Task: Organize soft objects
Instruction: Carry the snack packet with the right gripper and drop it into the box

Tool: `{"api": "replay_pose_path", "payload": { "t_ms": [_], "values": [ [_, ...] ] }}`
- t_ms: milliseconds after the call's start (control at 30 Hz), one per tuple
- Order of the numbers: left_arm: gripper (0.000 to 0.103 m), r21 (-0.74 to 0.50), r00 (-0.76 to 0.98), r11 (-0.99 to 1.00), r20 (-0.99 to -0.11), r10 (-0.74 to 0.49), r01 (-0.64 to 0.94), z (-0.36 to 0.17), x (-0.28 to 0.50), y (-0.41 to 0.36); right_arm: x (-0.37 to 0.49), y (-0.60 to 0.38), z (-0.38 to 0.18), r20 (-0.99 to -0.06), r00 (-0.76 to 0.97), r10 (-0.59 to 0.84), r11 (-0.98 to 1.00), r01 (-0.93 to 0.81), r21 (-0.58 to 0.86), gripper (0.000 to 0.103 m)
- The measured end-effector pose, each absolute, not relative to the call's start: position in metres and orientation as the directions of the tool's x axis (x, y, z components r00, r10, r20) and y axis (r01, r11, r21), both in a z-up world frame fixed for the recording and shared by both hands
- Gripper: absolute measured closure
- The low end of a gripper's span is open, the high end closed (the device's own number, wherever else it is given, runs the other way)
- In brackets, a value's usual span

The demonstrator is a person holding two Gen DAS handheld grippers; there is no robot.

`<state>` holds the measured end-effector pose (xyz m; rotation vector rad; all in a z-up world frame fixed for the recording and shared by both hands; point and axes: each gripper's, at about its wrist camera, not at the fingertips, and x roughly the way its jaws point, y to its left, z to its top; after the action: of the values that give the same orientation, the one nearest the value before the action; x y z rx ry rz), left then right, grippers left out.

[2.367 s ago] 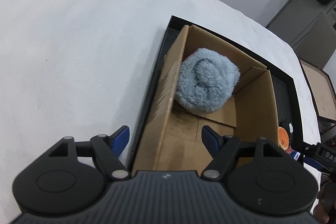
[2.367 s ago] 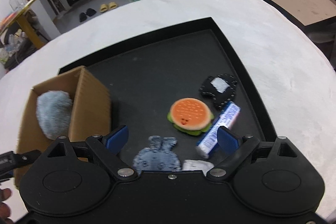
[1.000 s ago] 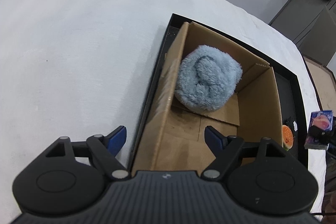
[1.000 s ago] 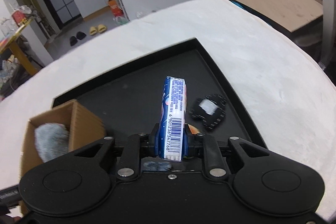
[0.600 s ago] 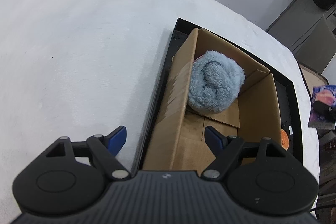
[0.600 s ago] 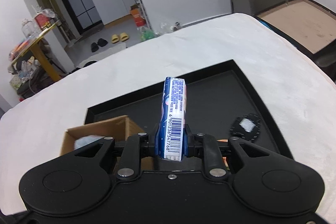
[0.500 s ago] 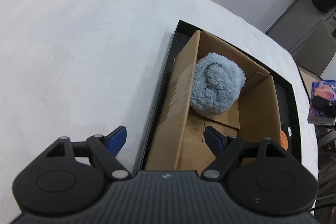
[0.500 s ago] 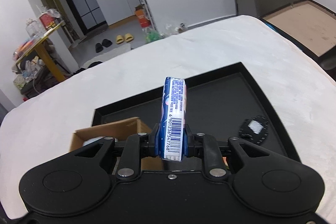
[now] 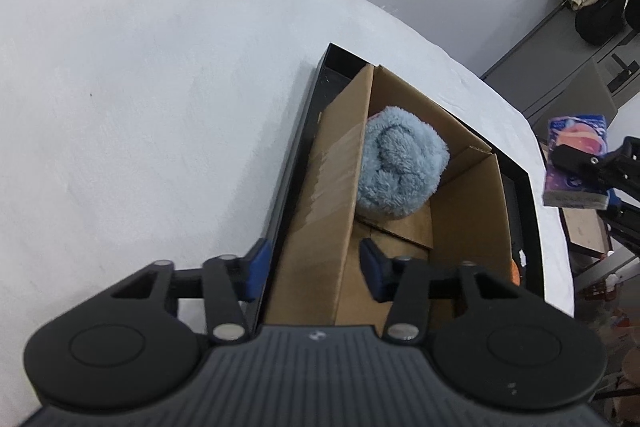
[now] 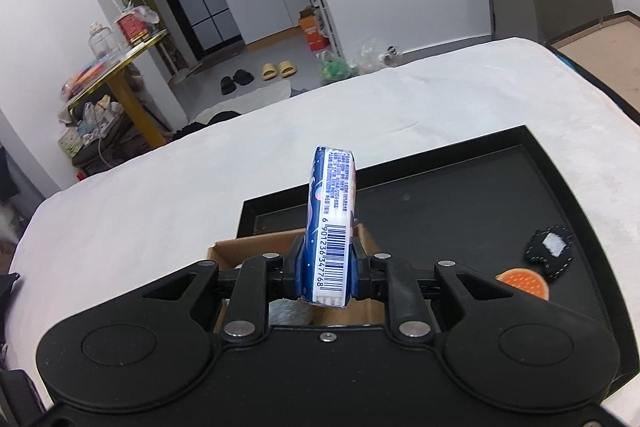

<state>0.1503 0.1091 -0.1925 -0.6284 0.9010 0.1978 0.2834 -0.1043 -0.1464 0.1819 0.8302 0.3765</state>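
Left wrist view. Left hand-held gripper [image 9: 312,273] straddles the near left wall of the cardboard box [image 9: 468,211]; its jaws are closing, one blue pad outside the wall over the tray rim, the other inside the box. Pads not seen pressing the cardboard. Box sits at the left end of the black tray [image 9: 298,147], which lies on the white surface [image 9: 140,87]. Fluffy blue cloth [image 9: 400,175], rolled, rests on the box floor against the far wall. A sliver of the orange burger plush [image 9: 515,269] shows past the box's right wall. At right edge, the tissue pack [image 9: 576,163] hangs in the air in the right hand-held gripper, clear of the box. Slippers and an orange carton on the floor beyond; dark bags on a grey cabinet at top right.

Right wrist view. Right hand-held gripper [image 10: 326,275] is clamped on the tissue pack [image 10: 330,227], which stands upright on edge, barcode facing the camera. The pack and gripper body hide most of the box [image 10: 248,251] below; a bit of grey-blue fluff shows under the pack. On the tray [image 10: 560,179] to the right: burger plush [image 10: 522,283], just beside a black felt patch [image 10: 550,251] with a white square. Doorway, slippers and a cluttered yellow table behind.
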Motion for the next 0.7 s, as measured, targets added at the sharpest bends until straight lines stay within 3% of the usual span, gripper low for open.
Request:
{"api": "replay_pose_path", "payload": {
  "t_ms": [200,367,533,700],
  "values": [
    [0.077,-0.449,0.618,0.797,-0.776,-0.125,-0.403,-0.195,0.149,0.108,0.278,-0.092,-0.154,-0.697,0.591,0.406,0.914,-0.273,0.302,0.082],
    [0.078,-0.452,0.617,0.79,-0.777,-0.12,-0.415,-0.197,0.147,0.112,0.277,-0.084,-0.165,-0.718,0.57,0.399,0.917,-0.271,0.294,0.081],
    [0.078,-0.45,0.619,0.792,-0.777,-0.118,-0.414,-0.197,0.148,0.11,0.276,-0.08,-0.173,-0.741,0.562,0.369,0.928,-0.267,0.26,0.063],
    [0.077,-0.46,0.618,0.784,-0.776,-0.125,-0.418,-0.198,0.147,0.112,0.275,-0.083,-0.175,-0.75,0.56,0.353,0.935,-0.245,0.257,0.059]
  ]
}}
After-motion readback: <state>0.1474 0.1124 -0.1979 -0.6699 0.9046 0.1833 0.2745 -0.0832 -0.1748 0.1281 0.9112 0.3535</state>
